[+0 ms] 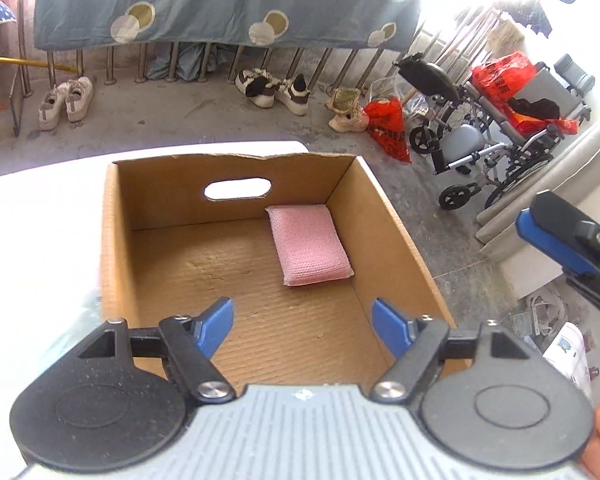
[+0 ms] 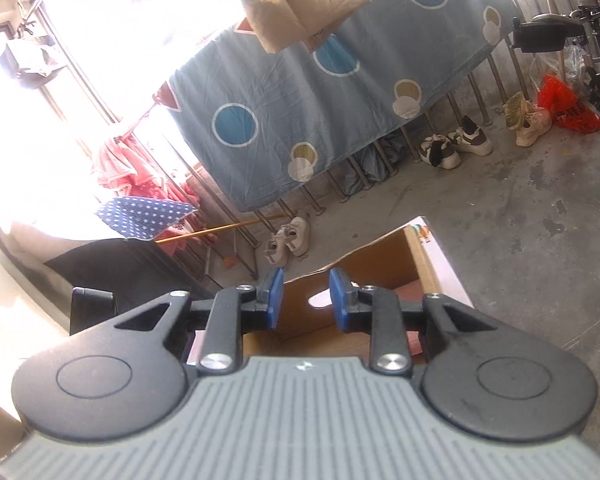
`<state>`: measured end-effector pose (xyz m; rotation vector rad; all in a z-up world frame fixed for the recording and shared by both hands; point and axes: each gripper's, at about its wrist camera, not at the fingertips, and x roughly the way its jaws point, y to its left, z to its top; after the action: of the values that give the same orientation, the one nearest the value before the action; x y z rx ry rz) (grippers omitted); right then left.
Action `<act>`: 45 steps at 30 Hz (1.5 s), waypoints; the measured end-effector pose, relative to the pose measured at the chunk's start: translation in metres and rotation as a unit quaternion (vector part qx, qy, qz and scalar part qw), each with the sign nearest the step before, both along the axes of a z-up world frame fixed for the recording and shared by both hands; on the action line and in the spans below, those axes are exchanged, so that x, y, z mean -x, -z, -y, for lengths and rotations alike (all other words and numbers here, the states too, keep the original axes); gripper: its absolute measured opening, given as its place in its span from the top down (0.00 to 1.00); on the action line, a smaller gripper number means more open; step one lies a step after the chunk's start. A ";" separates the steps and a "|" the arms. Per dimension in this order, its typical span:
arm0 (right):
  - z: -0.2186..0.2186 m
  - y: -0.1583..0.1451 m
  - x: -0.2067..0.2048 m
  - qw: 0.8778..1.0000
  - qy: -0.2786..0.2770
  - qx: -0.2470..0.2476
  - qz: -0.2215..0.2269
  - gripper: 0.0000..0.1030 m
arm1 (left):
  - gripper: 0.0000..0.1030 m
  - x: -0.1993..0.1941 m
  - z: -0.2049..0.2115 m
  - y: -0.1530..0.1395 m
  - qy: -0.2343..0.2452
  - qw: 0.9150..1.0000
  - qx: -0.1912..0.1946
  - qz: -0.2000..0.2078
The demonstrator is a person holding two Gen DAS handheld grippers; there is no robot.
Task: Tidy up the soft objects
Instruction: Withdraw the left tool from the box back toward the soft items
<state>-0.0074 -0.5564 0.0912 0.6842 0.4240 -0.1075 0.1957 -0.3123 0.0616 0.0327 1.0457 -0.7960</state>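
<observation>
Left gripper (image 1: 302, 326) hangs over the near end of the cardboard box (image 1: 396, 216), jaws spread wide, nothing between them. Right gripper (image 2: 303, 300) is beside the box, jaws a narrow gap apart and empty. One pink sponge (image 1: 309, 243) lies flat in the far right corner of the box, which sits on the white tabletop (image 1: 36, 224). Judged: one item stowed; no further soft items visible, so the remainder cannot be assessed. Beyond, shoes (image 1: 66, 102) line the floor.
</observation>
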 end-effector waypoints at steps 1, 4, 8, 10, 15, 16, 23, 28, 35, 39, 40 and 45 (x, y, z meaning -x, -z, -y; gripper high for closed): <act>-0.013 -0.009 0.005 1.000 -0.013 -0.006 0.012 0.75 | 0.20 0.005 -0.017 -0.010 -0.004 1.000 0.002 0.013; -0.046 -0.023 0.013 0.999 -0.041 -0.018 0.030 0.73 | 0.17 0.020 -0.074 -0.036 -0.027 0.998 -0.009 0.057; -0.096 -0.034 0.015 0.994 -0.087 -0.048 0.047 0.72 | 0.14 0.041 -0.151 -0.059 -0.073 0.990 -0.038 0.113; -0.123 -0.034 0.011 0.991 -0.109 -0.065 0.051 0.71 | 0.12 0.052 -0.193 -0.064 -0.101 0.984 -0.054 0.134; -0.186 -0.018 -0.009 0.980 -0.160 -0.111 0.038 0.69 | 0.11 0.069 -0.278 -0.054 -0.171 0.968 -0.097 0.156; -0.201 -0.013 -0.016 0.977 -0.172 -0.122 0.031 0.68 | 0.11 0.072 -0.292 -0.049 -0.183 0.965 -0.104 0.156; -0.292 0.026 -0.060 0.960 -0.236 -0.149 -0.030 0.66 | 0.11 0.091 -0.360 0.001 -0.236 0.950 -0.138 0.150; -0.352 0.069 -0.087 0.947 -0.273 -0.151 -0.082 0.66 | 0.12 0.095 -0.381 0.041 -0.244 0.943 -0.174 0.144; -0.421 0.114 -0.117 0.929 -0.307 -0.153 -0.137 0.66 | 0.18 0.087 -0.398 0.069 -0.247 0.932 -0.206 0.169; -0.451 0.133 -0.133 0.922 -0.321 -0.153 -0.155 0.67 | 0.31 0.079 -0.408 0.075 -0.256 0.928 -0.209 0.172; -0.457 0.138 -0.138 0.920 -0.323 -0.152 -0.160 0.67 | 0.35 0.076 -0.410 0.075 -0.255 0.929 -0.203 0.172; -0.475 0.163 -0.158 0.915 -0.316 -0.176 -0.177 0.67 | 0.46 0.069 -0.410 0.077 -0.236 0.931 -0.198 0.194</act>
<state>0.1510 -0.0812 -0.0717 0.8522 1.0129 0.4794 0.1271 0.0976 -0.0156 0.2631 0.7745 -0.1203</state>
